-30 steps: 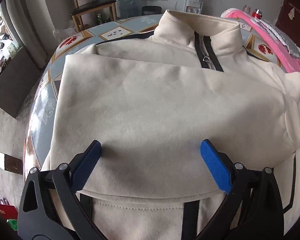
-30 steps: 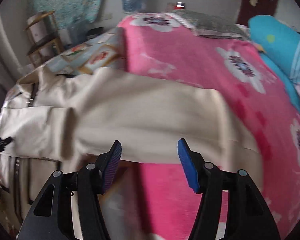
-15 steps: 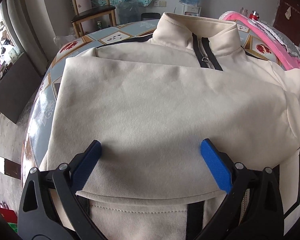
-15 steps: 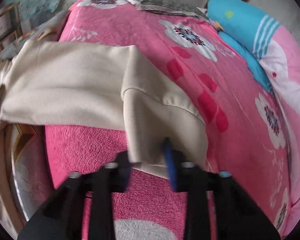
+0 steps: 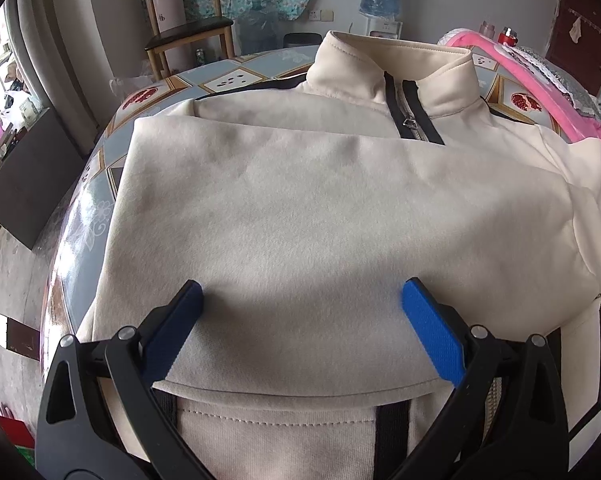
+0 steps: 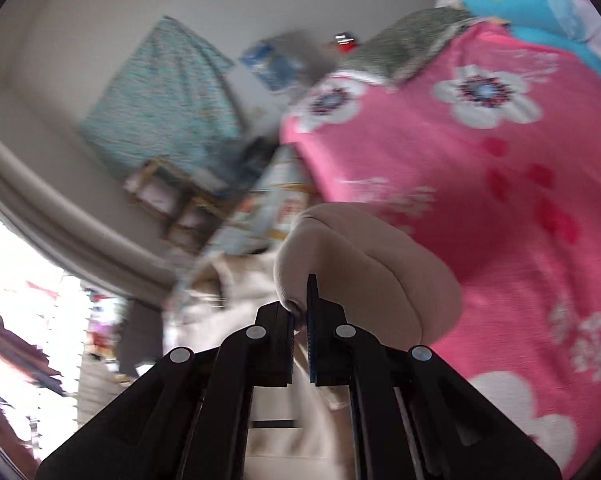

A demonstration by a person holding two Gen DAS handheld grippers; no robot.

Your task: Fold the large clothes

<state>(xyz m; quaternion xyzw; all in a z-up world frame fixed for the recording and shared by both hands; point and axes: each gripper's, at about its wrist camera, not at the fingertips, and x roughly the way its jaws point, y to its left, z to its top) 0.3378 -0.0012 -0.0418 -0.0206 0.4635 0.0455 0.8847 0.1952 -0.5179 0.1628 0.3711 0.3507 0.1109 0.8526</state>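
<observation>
I have the cream jacket lying front-up on the patterned table, collar at the far end, zipper running toward me. One sleeve is already folded across the chest, from the left shoulder over to the right, so that part of the fold is done. My left gripper hangs over the near edge of that sleeve with its jaws spread wide, the blue pads holding nothing. My right gripper has its jaws pressed together on the cuff of the other sleeve; the cloth bulges up out of the pinch, with the pink blanket on the bed behind it. I judge the task somewhere near the middle: the second sleeve has to come across the body, and then the hem has to go up toward the collar. The right view is badly smeared, so I think the cuff is clear of the bed, but I can't be sure. How much sleeve trails below the grip is hidden by the gripper body. In the left view the hem is cut off at the near edge, and the right shoulder runs out of frame.
</observation>
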